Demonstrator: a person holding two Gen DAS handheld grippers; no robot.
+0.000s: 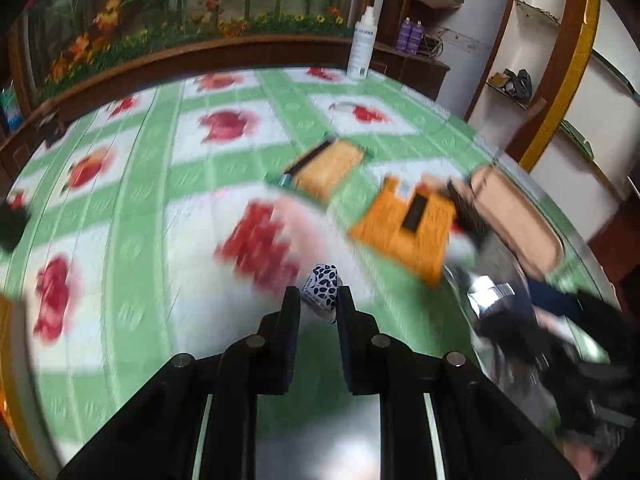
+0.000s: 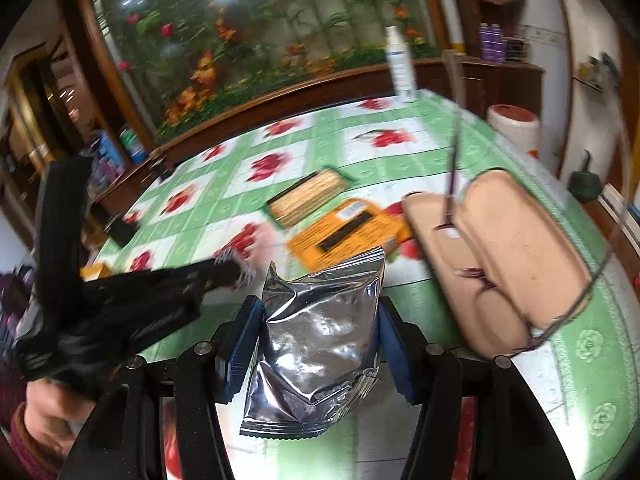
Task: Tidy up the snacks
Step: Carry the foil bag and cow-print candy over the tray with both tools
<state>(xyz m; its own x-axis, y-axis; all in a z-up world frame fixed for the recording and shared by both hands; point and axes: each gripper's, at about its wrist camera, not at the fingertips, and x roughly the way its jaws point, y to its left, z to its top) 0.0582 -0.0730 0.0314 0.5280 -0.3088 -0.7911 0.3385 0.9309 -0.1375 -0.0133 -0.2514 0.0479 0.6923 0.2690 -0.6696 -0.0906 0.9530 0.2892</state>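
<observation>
My left gripper (image 1: 319, 300) is shut on a small white snack with a dark blue leaf pattern (image 1: 322, 286), held just above the green and white flowered tablecloth (image 1: 160, 200). In the right wrist view the left gripper (image 2: 230, 274) comes in from the left, blurred, with that snack (image 2: 244, 276) at its tip. My right gripper (image 2: 320, 308) is shut on a crinkled silver foil bag (image 2: 320, 340), its blue pads pressing both sides. An orange packet (image 1: 404, 228) (image 2: 344, 232) and a green-edged packet (image 1: 326, 168) (image 2: 308, 198) lie flat on the table.
An open beige case (image 2: 504, 248) (image 1: 516, 216) with a thin purple wire frame over it lies at the right. A white spray bottle (image 1: 362, 44) (image 2: 400, 64) stands at the far edge. A white tub with a red lid (image 2: 514, 124) stands beyond the table. A person's hand (image 2: 44, 416) is at lower left.
</observation>
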